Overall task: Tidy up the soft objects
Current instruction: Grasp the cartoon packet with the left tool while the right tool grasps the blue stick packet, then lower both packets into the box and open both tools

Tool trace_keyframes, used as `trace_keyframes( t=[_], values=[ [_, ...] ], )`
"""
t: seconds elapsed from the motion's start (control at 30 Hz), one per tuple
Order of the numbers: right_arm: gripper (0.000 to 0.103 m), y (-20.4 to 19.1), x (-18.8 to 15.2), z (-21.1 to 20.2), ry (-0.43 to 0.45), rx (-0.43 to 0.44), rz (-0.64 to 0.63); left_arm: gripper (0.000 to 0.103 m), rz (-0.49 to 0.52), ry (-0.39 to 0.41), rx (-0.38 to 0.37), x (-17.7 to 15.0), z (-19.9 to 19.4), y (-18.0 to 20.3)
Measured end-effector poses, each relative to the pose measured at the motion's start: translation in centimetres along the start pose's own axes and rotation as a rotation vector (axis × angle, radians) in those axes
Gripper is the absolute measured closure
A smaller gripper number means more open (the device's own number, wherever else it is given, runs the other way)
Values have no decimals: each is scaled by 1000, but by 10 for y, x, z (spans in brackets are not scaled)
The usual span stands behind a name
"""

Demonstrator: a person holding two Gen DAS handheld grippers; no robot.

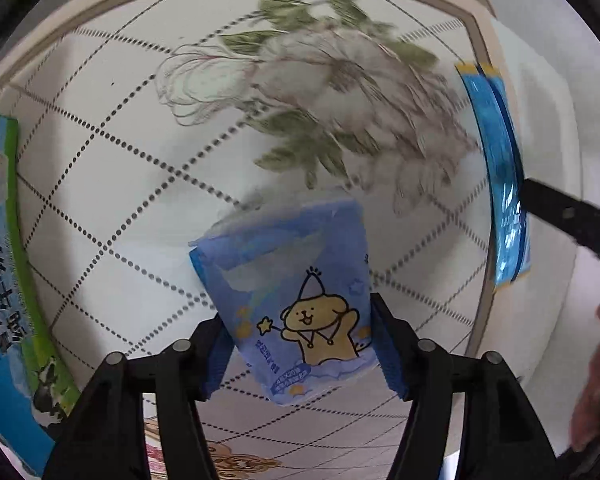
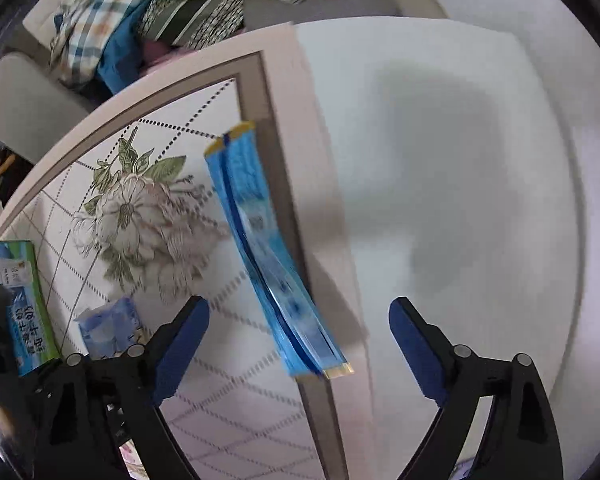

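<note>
Fingers (image 1: 392, 344) of the left gripper (image 1: 300, 348) are being pressed against both sides of a small blue tissue pack (image 1: 296, 296) printed with a cartoon bear, so the pack is being clamped across its width and appears to be held just above the counter (image 1: 100, 160). Soft film is being dented slightly where the pads meet it, which suggests a light, squashy packet that is being held by friction alone; a grip across the middle of its body, as now, is judged safer than one at the crinkled top edge.

Fingers (image 2: 184, 332) of the right gripper (image 2: 300, 344) are being held wide apart with nothing between them. Ahead of them, between the two pads in that view, a long flat blue packet (image 2: 268, 256) with yellow ends is lying near the counter's grey border, and whether it is resting on edge or flat cannot be told through the blur. It is judged thin, glossy and likely slippery, so it would best be taken across its narrow width near the middle.

Farther out, a green and blue carton (image 1: 8, 264) is lying at the left edge of the floral counter; whether it is serving as the container cannot be told, and nothing is seen inside it. Beyond the counter, striped and checked cushions (image 2: 148, 12) are being seen on a sofa.
</note>
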State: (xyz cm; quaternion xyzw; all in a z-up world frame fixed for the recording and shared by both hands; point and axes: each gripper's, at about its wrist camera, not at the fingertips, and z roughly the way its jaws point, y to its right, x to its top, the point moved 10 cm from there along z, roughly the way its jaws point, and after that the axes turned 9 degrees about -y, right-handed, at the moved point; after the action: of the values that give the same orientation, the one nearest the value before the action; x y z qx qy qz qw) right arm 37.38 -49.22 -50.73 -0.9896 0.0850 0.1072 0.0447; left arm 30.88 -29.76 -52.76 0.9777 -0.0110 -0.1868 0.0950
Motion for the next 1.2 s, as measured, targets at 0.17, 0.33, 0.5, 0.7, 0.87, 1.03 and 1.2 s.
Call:
trace_keyframes(
  t=[0.17,0.33,0.5,0.7,0.87,1.03,1.2],
  values=[
    [31,-14,21,20,-60,-6,-21,35,-41,-15,-70,3,0,-11],
    [64,-11,26,27,-69,-91,-28,35,-13,4,7,8,1,-5],
    [86,-16,14,24,-71,-87,-19,51,39,49,48,8,-10,11],
    [88,-26,-9,4,-23,-8,10,55,51,83,15,-4,-25,8],
    [88,-45,-36,-35,36,79,4,55,80,154,-52,-31,-68,-2],
    [88,-93,-82,-80,115,152,-34,55,107,254,-112,-64,-129,-22],
    [88,-167,-129,-112,170,231,-97,55,102,348,-129,-97,-193,-92]
  ],
)
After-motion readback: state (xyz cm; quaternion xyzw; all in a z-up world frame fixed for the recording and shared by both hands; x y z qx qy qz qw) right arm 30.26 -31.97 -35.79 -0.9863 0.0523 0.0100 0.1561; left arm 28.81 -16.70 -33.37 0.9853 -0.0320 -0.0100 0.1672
